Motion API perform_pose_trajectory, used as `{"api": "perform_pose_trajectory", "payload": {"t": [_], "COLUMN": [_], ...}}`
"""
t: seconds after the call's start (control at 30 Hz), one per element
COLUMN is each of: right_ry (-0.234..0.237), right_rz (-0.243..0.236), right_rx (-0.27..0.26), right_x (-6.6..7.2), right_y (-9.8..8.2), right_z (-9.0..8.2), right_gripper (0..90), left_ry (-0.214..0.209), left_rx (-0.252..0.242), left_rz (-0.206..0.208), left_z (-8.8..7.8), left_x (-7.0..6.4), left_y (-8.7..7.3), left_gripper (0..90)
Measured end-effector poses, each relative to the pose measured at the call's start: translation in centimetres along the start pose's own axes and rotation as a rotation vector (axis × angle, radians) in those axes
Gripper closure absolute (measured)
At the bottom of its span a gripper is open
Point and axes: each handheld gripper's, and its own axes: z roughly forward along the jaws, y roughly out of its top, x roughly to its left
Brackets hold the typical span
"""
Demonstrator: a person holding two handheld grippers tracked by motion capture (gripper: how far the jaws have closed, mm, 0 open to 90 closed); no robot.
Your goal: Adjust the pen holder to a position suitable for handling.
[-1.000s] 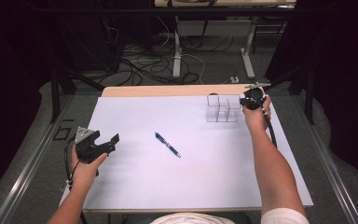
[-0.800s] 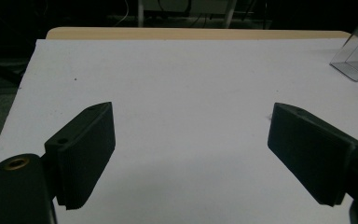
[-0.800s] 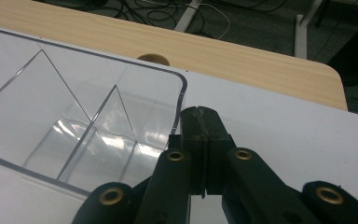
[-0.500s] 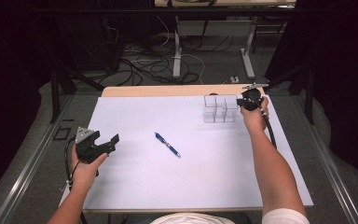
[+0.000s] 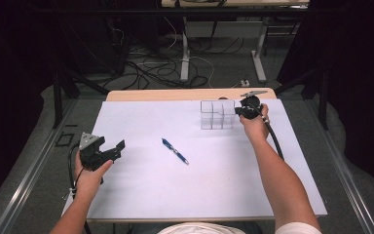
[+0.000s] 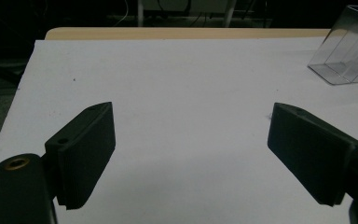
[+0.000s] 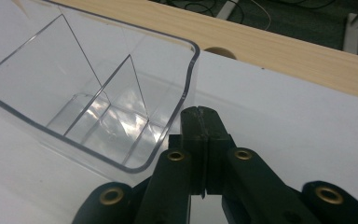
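As right gripper (image 5: 241, 111) slid, organizer (image 5: 217, 115) shifted left.

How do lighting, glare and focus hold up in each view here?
High view: white table sheet brightly lit, surroundings dark, blue pen sharp. Left gripper view: dim, bluish, open jaws soft up close. Right gripper view: clear divided box shows bright reflections on its floor; the shut jaws against its wall are fairly sharp.

A blue pen (image 5: 175, 150) lies aslant near the middle of the white table top (image 5: 175, 195), well apart from every edge, its darker end toward the near edge. A bare wooden strip (image 5: 175, 94) runs along the far edge. Beyond it, dark cables (image 5: 146, 73) tangle on the grey floor around two white table legs (image 5: 185, 53).
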Motion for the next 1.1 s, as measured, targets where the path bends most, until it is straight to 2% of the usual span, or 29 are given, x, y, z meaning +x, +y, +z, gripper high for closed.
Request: {"api": "perform_pose_trajectory", "payload": {"t": [0.5, 0.6, 0.8, 0.97, 1.1], "right_ry": [0.079, 0.084, 0.095, 0.120, 0.122], "right_rz": [-0.008, -0.023, -0.016, -0.028, -0.036], "right_rx": [-0.022, -0.034, -0.052, -0.065, -0.073], "right_x": [3.6, 4.2, 5.3, 6.7, 7.2], "right_y": [0.2, 0.4, 0.6, 0.8, 0.9], "right_z": [1.0, 1.3, 1.8, 2.4, 2.7], "right_gripper": [90.0, 90.0, 90.0, 90.0, 90.0], "left_ry": [0.000, -0.001, -0.001, -0.003, -0.006], "left_rx": [-0.002, -0.001, -0.001, 0.001, 0.003], "left_rz": [0.001, 0.002, 0.001, 0.002, 0.002], "left_z": [0.0, 0.0, 0.0, 0.0, 0.0], "left_x": [0.0, -0.1, -0.1, -0.1, -0.1], "left_y": [0.0, 0.0, 0.0, 0.0, 0.0], "left_gripper": [15.0, 15.0, 15.0, 15.0, 15.1]}}
